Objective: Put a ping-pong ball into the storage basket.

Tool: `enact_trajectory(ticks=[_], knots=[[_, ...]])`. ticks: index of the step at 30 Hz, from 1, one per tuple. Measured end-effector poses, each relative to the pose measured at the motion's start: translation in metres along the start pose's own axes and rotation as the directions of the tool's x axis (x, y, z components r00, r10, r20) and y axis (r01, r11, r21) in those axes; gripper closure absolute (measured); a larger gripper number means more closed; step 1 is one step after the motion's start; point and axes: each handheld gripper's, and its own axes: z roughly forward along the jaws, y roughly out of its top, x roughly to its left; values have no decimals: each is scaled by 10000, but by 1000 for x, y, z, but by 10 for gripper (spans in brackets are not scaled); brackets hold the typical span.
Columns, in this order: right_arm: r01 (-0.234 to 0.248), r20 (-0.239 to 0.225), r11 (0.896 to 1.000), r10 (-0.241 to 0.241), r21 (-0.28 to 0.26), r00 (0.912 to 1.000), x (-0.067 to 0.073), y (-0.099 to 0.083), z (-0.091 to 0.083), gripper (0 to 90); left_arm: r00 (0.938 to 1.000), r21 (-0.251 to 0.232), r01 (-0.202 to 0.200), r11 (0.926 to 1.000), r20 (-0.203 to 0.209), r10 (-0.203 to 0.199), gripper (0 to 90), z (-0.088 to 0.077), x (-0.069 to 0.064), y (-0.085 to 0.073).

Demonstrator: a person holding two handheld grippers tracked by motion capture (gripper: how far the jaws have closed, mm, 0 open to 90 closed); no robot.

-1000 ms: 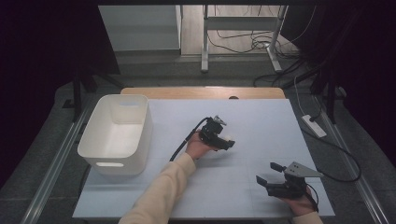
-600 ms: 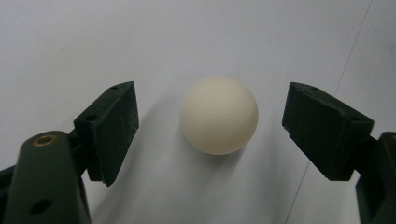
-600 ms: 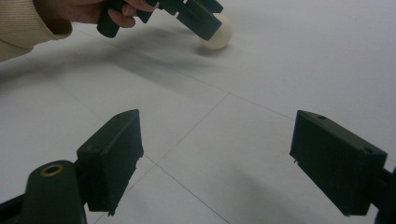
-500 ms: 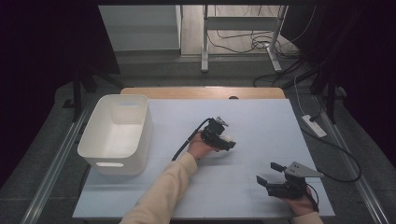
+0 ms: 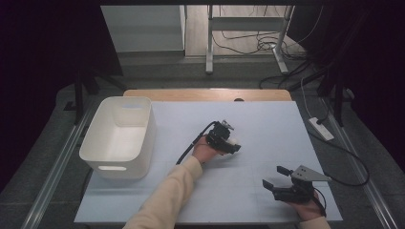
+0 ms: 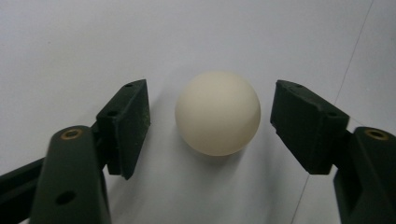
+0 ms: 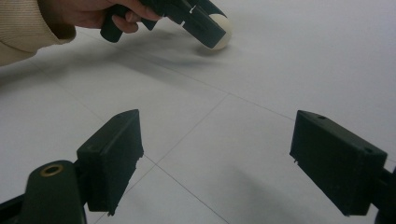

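Note:
A cream-white ball (image 6: 217, 119) rests on the white table (image 5: 267, 119). My left gripper (image 6: 211, 106) straddles it, and its jaws have just been closing on it. A thin gap remains on each side, so the pads do not press on the ball. In the high view the left gripper (image 5: 231, 144) sits mid-table, tilted down over the ball (image 5: 234, 141). My right gripper (image 5: 271, 176) rests near the front right edge, open with nothing in it. In its own view the right gripper (image 7: 217, 140) faces the left gripper (image 7: 201, 23) and the ball (image 7: 224, 36) farther off.
A white plastic bin (image 5: 112, 164) stands at the table's left side. A power strip (image 5: 321, 129) and cables lie on the floor off the right edge. The left gripper's cable (image 5: 191, 145) trails back along the sleeve.

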Motion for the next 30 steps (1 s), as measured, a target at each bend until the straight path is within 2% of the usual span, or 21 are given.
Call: enact_trajectory(ticks=[10, 15, 30], knots=[[-10, 18, 10000, 10, -8, 10000, 0, 0, 0, 166, 9999, -71, -126, 9999, 74, 126, 502, 1, -1, 0], [-18, 24, 10000, 18, -13, 10000, 0, 0, -1, 167, 9998, -31, -177, 9998, -47, 177, 508, 0, -1, 0], [13, 44, 10000, -14, 15, 10000, 0, 0, 0, 166, 9994, -226, -335, 9992, 3, 335, 510, -8, -4, 3]])
